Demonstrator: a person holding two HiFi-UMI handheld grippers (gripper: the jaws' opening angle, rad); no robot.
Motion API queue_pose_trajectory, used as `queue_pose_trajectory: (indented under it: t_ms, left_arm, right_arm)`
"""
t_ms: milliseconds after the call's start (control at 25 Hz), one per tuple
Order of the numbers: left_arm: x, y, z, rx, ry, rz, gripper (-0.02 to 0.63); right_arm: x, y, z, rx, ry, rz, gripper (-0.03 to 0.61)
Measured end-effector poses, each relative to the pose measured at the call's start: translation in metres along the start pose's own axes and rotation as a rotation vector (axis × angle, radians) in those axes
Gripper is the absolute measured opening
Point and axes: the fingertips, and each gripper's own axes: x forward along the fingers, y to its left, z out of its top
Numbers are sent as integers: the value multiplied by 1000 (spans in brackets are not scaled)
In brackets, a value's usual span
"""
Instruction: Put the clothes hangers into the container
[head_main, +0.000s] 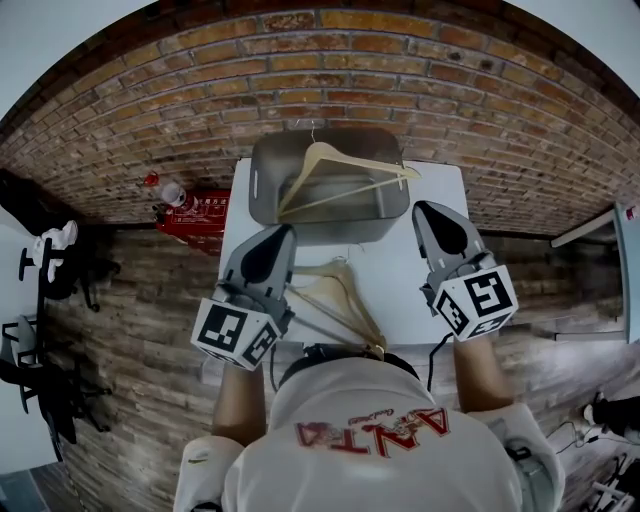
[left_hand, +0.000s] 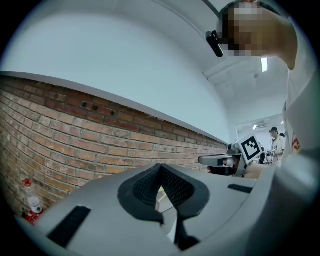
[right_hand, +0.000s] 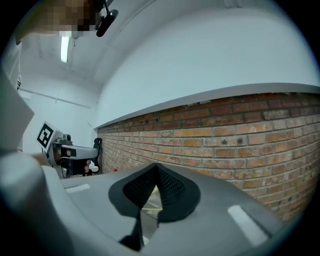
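Note:
A grey container (head_main: 268, 190) stands at the far edge of the white table (head_main: 405, 290). One wooden hanger (head_main: 345, 165) lies tilted across it, with one arm sticking over the right rim. More wooden hangers (head_main: 338, 295) lie on the table near the person. My left gripper (head_main: 280, 235) hovers just left of them, pointing at the container; its jaws meet at the tips (left_hand: 160, 167) and I see nothing gripped. My right gripper (head_main: 430, 210) is beside the container's right front corner, jaws shut (right_hand: 156, 167) and empty.
A red box (head_main: 200, 212) and a bottle (head_main: 170, 192) sit on the floor left of the table. A brick wall (head_main: 330, 70) rises behind the container. Black chairs (head_main: 45, 275) stand at far left. The person's torso is against the table's near edge.

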Motion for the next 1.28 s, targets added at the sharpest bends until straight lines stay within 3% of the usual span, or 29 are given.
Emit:
queue_pose_trajectory:
  t_ms: [920,1280]
  left_arm:
    - [0,-3,-4,-22,0,42,9]
    - [-14,-15,-35,-17,75,134,9]
  right_arm:
    - [-2,-7,-20,1,58,30,3]
    - [-12,4,-85,49,174,137,3]
